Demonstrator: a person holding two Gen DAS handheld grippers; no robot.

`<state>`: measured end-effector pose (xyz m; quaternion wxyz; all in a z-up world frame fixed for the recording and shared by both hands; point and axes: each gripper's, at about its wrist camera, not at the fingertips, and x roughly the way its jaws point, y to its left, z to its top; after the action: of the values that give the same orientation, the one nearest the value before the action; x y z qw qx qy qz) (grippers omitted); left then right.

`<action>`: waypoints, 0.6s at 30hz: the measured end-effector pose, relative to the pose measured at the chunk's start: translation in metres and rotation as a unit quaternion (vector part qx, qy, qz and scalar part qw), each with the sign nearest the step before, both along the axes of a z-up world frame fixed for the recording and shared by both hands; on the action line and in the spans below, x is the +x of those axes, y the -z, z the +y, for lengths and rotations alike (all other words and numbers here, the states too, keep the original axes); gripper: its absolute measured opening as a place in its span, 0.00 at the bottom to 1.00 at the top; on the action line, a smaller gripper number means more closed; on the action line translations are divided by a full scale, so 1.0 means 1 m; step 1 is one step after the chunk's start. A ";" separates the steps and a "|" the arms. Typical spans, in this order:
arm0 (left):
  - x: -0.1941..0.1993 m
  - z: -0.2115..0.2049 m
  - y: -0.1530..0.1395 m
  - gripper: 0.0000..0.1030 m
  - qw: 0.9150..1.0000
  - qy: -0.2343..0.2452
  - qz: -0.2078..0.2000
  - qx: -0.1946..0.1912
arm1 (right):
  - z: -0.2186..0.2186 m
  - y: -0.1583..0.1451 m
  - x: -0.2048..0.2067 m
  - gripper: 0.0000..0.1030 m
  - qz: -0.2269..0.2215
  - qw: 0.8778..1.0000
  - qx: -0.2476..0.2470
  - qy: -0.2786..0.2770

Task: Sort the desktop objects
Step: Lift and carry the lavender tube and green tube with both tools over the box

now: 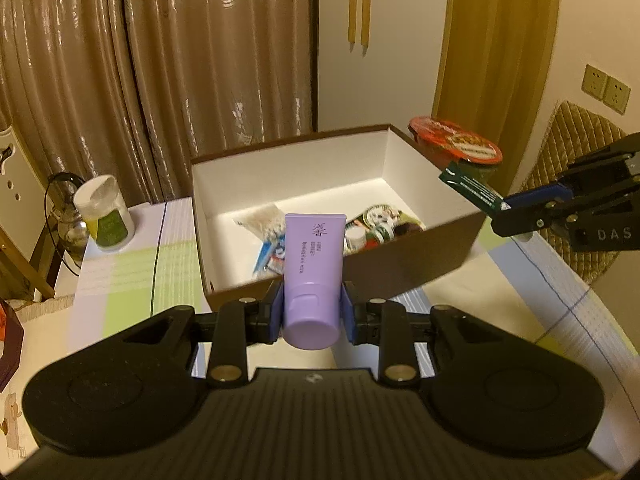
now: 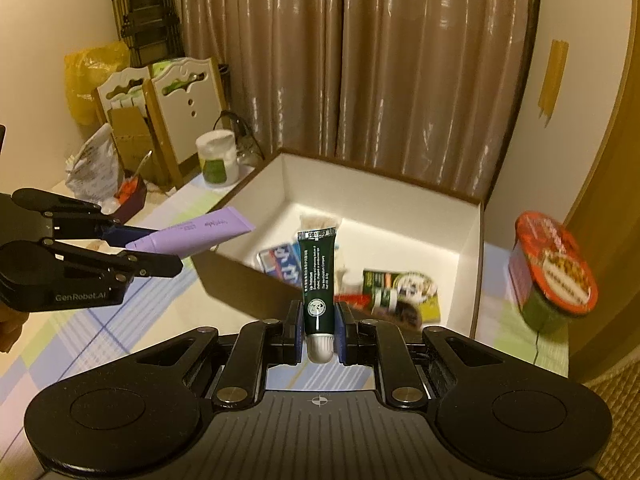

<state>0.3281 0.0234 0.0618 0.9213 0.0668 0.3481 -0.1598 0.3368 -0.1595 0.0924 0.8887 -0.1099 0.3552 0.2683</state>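
My left gripper (image 1: 312, 312) is shut on a purple tube (image 1: 314, 264), cap toward the camera, held just before the near wall of the brown box (image 1: 420, 256). The right wrist view shows that same purple tube (image 2: 192, 234) and left gripper (image 2: 136, 248) at the left. My right gripper (image 2: 318, 330) is shut on a dark green tube (image 2: 318, 276) with a white cap, above the box's near wall (image 2: 248, 288). In the left wrist view the right gripper (image 1: 516, 210) holds the green tube (image 1: 472, 190) over the box's right corner. Several packets (image 2: 400, 292) lie inside the box.
A red-lidded noodle cup (image 2: 554, 266) stands right of the box. A white jar with a green label (image 1: 105, 212) sits at the table's far left corner, next to a glass bottle (image 1: 72, 228). The checked tablecloth (image 1: 128, 280) covers the table. Curtains hang behind.
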 end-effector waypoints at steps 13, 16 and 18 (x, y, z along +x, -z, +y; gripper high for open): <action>0.045 -0.009 -0.010 0.24 1.000 0.008 -0.018 0.014 | 0.000 -0.002 0.052 0.14 -0.005 1.000 -0.005 0.015; 0.059 -0.011 -0.009 0.24 1.000 0.007 -0.019 0.016 | -0.001 0.000 0.069 0.14 -0.002 1.000 -0.007 0.025; 0.069 -0.012 -0.007 0.24 1.000 0.007 -0.017 0.016 | -0.001 0.004 0.082 0.14 0.004 0.999 -0.007 0.032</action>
<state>0.3974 0.0112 0.0689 0.9249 0.0868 0.3343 -0.1590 0.4190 -0.1606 0.0881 0.8945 -0.1040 0.3640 0.2379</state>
